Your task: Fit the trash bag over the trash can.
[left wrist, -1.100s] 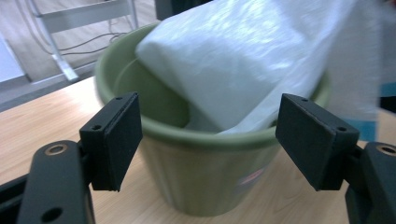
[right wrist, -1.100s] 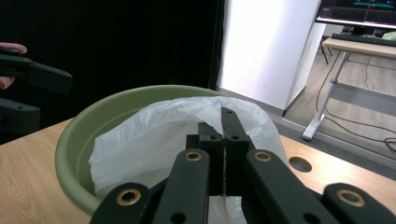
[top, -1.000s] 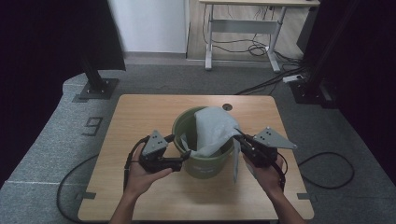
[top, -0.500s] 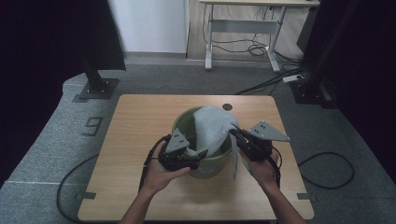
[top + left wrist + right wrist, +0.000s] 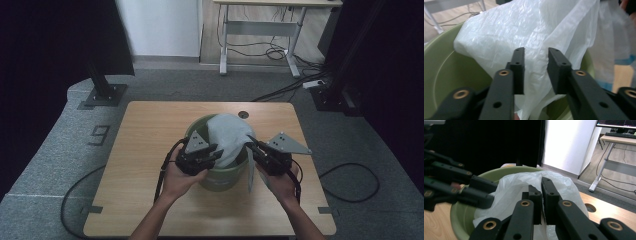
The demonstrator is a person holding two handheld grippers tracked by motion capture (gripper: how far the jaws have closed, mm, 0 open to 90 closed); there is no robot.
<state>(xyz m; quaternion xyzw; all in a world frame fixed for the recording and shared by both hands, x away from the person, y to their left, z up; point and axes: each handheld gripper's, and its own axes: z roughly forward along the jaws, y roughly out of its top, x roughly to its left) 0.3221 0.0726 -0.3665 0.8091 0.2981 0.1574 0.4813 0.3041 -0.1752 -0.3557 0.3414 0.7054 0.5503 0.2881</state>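
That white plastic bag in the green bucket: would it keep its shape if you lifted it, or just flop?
The white plastic bag looks thin, see-through and crinkled, so it would probably flop and weigh very little. It drapes over the green bucket, suggesting no stiffness. The right gripper pinches a fold; such smooth film may slip.

Lab: black curtains (image 5: 55, 45) (floor cables (image 5: 350, 185)), desk (image 5: 260, 25).

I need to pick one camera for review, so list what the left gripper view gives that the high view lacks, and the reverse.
Left gripper view: its own tongs up close, jaws apart with a fold of the white plastic bag between them, having just been closing.

High view: the wooden table, both hands, the right tongs, the floor cables.

Both: the bag in the green bucket.
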